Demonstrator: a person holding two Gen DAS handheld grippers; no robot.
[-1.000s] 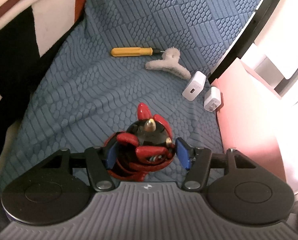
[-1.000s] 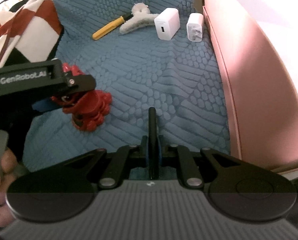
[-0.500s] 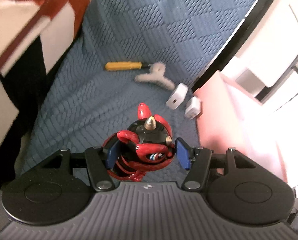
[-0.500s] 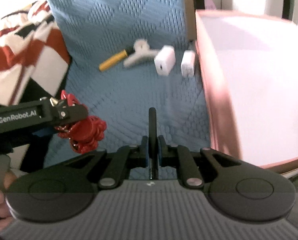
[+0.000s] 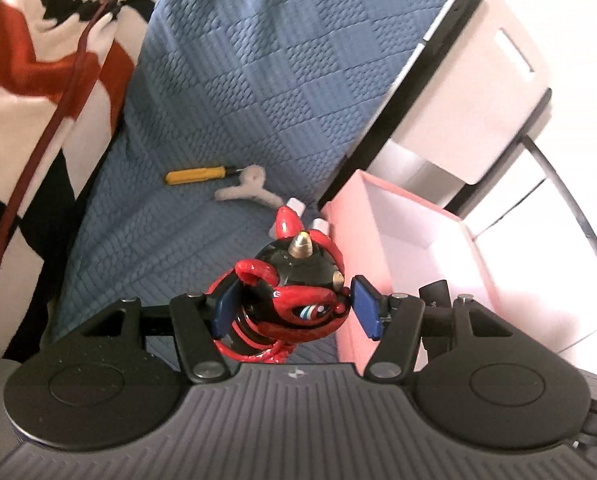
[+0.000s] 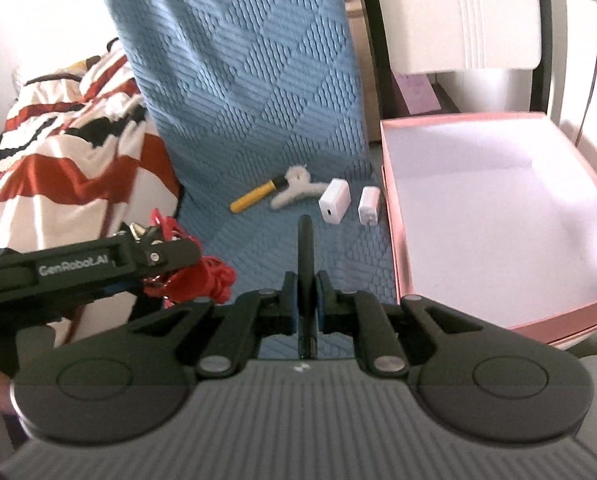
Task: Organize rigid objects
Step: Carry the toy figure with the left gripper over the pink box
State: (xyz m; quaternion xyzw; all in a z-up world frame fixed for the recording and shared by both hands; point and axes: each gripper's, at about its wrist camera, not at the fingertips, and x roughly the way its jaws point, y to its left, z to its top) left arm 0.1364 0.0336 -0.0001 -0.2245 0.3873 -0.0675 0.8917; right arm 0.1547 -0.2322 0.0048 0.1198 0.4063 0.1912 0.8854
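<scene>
My left gripper (image 5: 294, 308) is shut on a red and black toy figure (image 5: 294, 288) with gold spikes, held in the air above the blue quilted cover (image 5: 226, 92). In the right wrist view the same left gripper (image 6: 170, 258) shows at the left with the red toy figure (image 6: 206, 280) hanging from it. My right gripper (image 6: 306, 310) is shut on a thin black pen-like stick (image 6: 305, 256) that stands up between its pads. The open pink box (image 6: 498, 216) sits at the right, its inside white.
On the blue cover lie a yellow-handled screwdriver (image 6: 254, 198), a fluffy white hair clip (image 6: 294, 190) and two white chargers (image 6: 335, 201) (image 6: 369, 205). A red, white and black blanket (image 6: 66, 160) is heaped at the left. A white chair (image 6: 466, 20) stands behind the box.
Both grippers have risen with their loads; the toy left the cover. The items on the cover look smaller and farther, and the pink box's inside has come into view.
</scene>
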